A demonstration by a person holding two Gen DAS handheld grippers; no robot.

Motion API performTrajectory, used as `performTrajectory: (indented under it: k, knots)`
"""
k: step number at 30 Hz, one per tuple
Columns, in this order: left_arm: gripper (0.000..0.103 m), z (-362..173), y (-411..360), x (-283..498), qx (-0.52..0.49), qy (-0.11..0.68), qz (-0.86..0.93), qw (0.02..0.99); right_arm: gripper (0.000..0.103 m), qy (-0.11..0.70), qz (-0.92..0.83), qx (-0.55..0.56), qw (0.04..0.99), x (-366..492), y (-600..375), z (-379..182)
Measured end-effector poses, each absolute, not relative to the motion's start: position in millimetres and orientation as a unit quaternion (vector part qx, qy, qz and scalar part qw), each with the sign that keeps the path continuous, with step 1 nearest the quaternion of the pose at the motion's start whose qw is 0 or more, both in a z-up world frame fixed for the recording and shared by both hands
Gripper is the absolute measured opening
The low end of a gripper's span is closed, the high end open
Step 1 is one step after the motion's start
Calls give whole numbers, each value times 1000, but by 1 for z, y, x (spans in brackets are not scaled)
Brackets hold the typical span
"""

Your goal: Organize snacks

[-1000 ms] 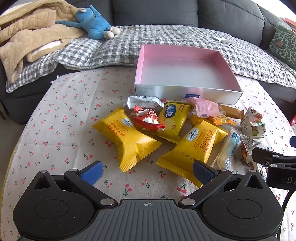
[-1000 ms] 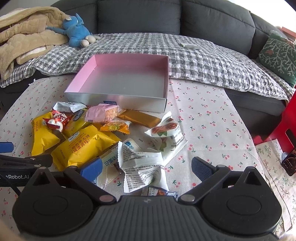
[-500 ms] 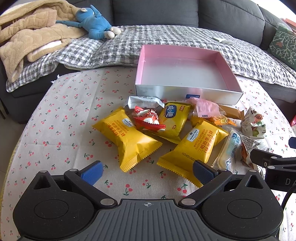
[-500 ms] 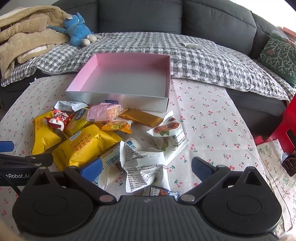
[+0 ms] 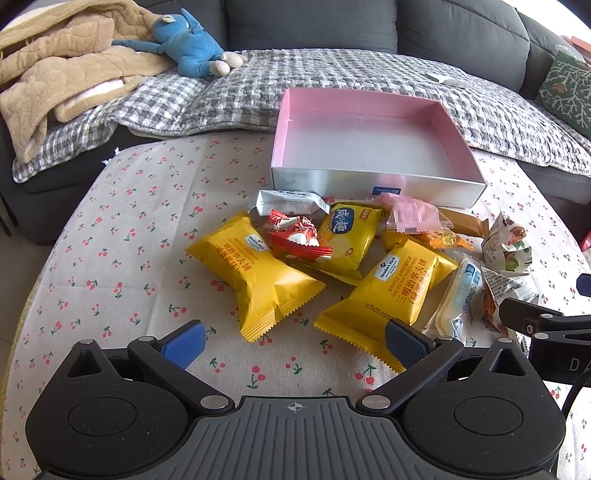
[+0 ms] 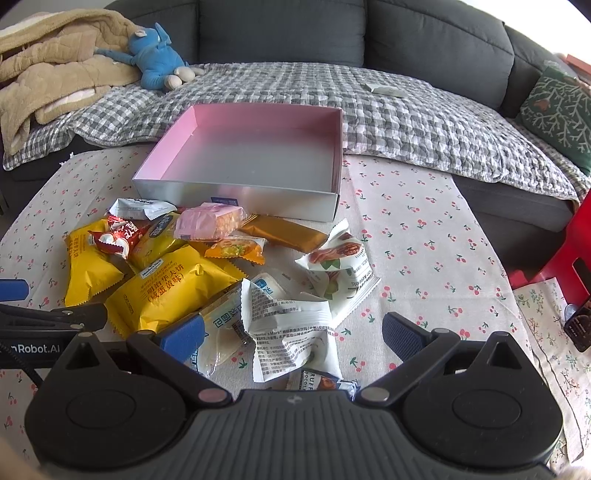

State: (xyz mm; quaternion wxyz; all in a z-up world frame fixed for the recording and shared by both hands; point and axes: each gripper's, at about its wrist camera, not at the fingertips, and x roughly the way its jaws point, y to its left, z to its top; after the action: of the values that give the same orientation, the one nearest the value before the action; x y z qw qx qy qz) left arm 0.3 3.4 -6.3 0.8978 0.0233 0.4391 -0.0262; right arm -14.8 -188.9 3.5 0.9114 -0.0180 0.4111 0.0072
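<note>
Setting: cherry-print cloth covers the counter (image 5: 122,229), which stands in front of a dark grey sofa (image 6: 280,33) draped with a checked blanket (image 6: 388,110).
Sofa items: a blue plush toy (image 5: 188,48) lies beside a tan quilted cover (image 5: 62,74); a green patterned cushion (image 6: 557,110) sits at the right end.
Pink box (image 5: 369,147): open, nothing inside, at the far edge of the counter, just behind the snacks.
Snack pile (image 5: 351,258): loose packets in front of the box, none in it.
Yellow packets: one waffle packet (image 5: 255,280) lies left, a second waffle packet (image 5: 395,291) right, with a yellow biscuit pack (image 5: 347,236) between and behind them.
Other packets: a red candy wrapper (image 5: 295,240) rests on the yellow ones; a pink wafer pack (image 6: 210,221) and a brown bar (image 6: 284,232) lie nearest the box; a crumpled white nut packet (image 6: 291,332) is near the right gripper.
Left gripper (image 5: 291,339): fingers spread wide, holding nothing, low over the cloth before the waffle packets.
Right gripper (image 6: 291,332): fingers spread wide, holding nothing, with the white nut packet between them.
</note>
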Motion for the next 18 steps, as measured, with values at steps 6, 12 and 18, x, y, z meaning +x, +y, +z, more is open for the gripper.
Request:
performTrajectory:
  k: [6,12,18]
  knots:
    - [103,-6,4,0,23,439,-26,898,103,411,8,-19,911,-15,-188,3]
    - [103,-6,5,0,23,439,-26,898,103,411,8,-19,911,-15,-188,3]
    - [103,-5,5,0,22,440,-26,897,103,412,8,-20,911,-15,-188,3]
